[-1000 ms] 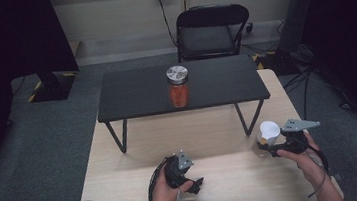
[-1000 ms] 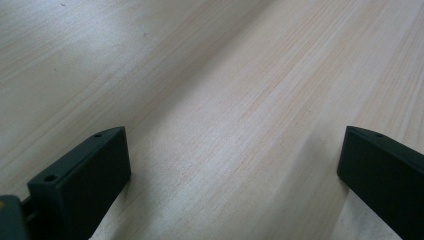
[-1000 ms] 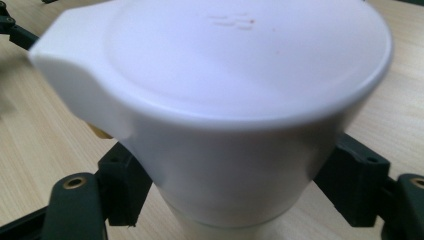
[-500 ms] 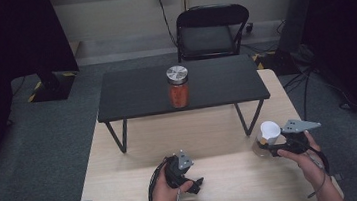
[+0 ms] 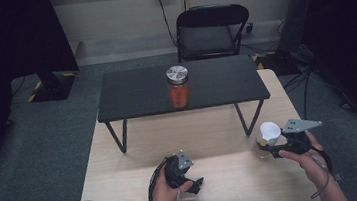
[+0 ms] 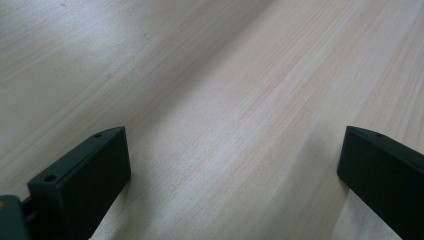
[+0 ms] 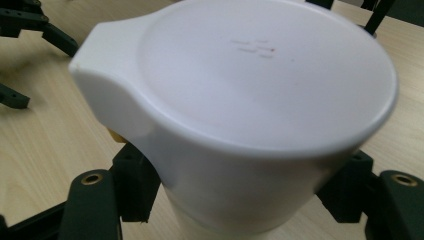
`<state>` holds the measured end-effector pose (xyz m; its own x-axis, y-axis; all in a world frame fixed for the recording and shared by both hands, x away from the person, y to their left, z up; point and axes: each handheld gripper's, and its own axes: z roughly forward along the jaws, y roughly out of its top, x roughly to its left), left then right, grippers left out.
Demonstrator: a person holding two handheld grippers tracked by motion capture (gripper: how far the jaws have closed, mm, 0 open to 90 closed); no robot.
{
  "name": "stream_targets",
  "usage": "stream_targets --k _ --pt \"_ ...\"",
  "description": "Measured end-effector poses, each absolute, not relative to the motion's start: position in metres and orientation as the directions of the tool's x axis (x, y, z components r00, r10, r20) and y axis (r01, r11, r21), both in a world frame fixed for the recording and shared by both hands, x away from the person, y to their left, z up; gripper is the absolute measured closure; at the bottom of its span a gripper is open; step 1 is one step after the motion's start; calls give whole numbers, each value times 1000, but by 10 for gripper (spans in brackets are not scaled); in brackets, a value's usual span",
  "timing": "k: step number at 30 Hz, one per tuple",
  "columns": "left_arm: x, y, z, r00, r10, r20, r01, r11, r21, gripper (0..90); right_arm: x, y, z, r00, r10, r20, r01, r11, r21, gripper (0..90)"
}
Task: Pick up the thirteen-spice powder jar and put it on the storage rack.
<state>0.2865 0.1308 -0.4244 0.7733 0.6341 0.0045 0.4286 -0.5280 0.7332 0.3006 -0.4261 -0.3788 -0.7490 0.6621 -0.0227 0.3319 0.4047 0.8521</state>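
Right gripper (image 5: 272, 146) sits near the right edge of the light wood worktop (image 5: 219, 126), fingers (image 7: 132, 185) pinching a small container with a white lid (image 7: 240, 100) from both sides, just under the lid. The container stands upright on the worktop; something yellow shows inside, contents unclear. Left gripper (image 5: 195, 181) is low over the worktop by the front edge, about mid-width, well apart from the container. Its fingers (image 6: 85, 180) are spread wide, bare wood between them, holding nothing. A black low table (image 5: 130, 93) stands across the far half of the worktop, with an orange-filled jar (image 5: 178, 87) with a metal lid upright near its middle.
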Motion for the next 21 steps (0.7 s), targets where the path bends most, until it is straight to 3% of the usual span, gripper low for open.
stream_targets --k 21 --pt "287 131 -424 773 634 5 428 -528 733 0 303 -414 -337 -810 586 8 303 407 862 306"
